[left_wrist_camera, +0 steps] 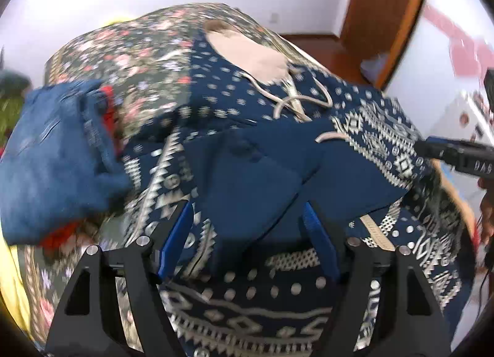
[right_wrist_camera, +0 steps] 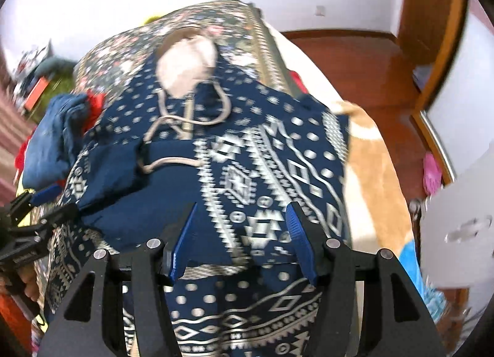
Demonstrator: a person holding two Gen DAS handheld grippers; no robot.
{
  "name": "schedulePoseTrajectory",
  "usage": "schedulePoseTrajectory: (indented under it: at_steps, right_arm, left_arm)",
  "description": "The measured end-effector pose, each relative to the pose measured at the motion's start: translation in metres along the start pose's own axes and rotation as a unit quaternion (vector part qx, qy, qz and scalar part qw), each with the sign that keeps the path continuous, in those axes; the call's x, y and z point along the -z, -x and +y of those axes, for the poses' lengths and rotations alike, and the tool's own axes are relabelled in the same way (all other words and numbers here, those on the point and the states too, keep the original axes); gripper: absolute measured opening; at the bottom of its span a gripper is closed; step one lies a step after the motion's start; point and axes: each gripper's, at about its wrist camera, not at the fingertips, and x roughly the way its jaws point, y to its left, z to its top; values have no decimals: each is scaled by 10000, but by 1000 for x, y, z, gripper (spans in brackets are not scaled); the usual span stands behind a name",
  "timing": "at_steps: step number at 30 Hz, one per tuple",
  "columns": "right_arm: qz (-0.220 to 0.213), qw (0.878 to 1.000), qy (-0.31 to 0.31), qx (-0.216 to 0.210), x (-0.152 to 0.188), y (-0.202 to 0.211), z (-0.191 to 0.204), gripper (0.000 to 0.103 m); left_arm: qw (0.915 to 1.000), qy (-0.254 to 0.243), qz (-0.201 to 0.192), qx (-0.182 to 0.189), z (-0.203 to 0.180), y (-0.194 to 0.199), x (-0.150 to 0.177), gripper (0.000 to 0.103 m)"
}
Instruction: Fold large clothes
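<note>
Right claw [right_wrist_camera: 240, 233] parted, empty above patterned navy hoodie [right_wrist_camera: 265, 153]

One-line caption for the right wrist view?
Open hand-held gripper above a patterned navy hoodie spread on a floral bedspread.

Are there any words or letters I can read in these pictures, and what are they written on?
"DAS": white letters on the black body of the right gripper, cut off at the picture's edge.
Small white print on the left gripper body: too blurred to read.
Circled marks in the navy patterned hoodie print: too blurred to read.
Nothing else bears text.
</note>
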Motion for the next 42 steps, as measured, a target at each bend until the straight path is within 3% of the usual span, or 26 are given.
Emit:
schedulePoseTrajectory:
  at_steps: [6,7,8,9,13,21,26,28,30,31,32,36,42]
  right_arm:
    - [465,9986,-245,-1,10,-39,-15,55]
    - [438,9988,-208,-6,11,-40,-15,56]
    - [408,9990,-151,-40,12,-40,-14,61]
    - [380,9992,-84,-91,13,-40,-10,68]
    - [385,9990,192,73,14,-44,-1,73]
    - [373,9987,336,88,15,-46,-1,76]
    - [385,9990,222,34,14,-46,-3,76]
    - [388,9990,223,44,14,-46,-2,76]
    - [396,9989,250,73,15,-46,-2,76]
    - [399,9988,262,94,15,-46,-1,76]
    - [406,9987,279,121,15,-46,0,76]
    - [451,9982,326,234,14,-47,4,76]
    - [523,9982,182,220,6,-42,6,76]
  left_arm:
    - [9975,-392,595,-39,-18,-49,-7,59]
    - [9979,-373,525,-62,-18,-52,-8,56]
    - [9983,-377,449,-66,-18,-51,-8,45]
    - [9984,-396,375,-122,-18,-50,-9,41]
    - [9993,-233,227,-164,-10,-42,-10,11]
    - [9962,818,-308,6,51,15,-7,10]
    - [9929,1156,-262,-103,86,35,13,11]
    - [9914,1298,-54,-145,97,35,29,21]
    - [9879,1498,92,-387,109,35,52,38]
    - [9861,1574,160,-505,114,34,63,51]
    - [9850,1622,186,-562,118,34,71,56]
    - [9787,1805,552,-804,135,29,110,56]
    - [9771,1948,356,-780,146,50,113,56]
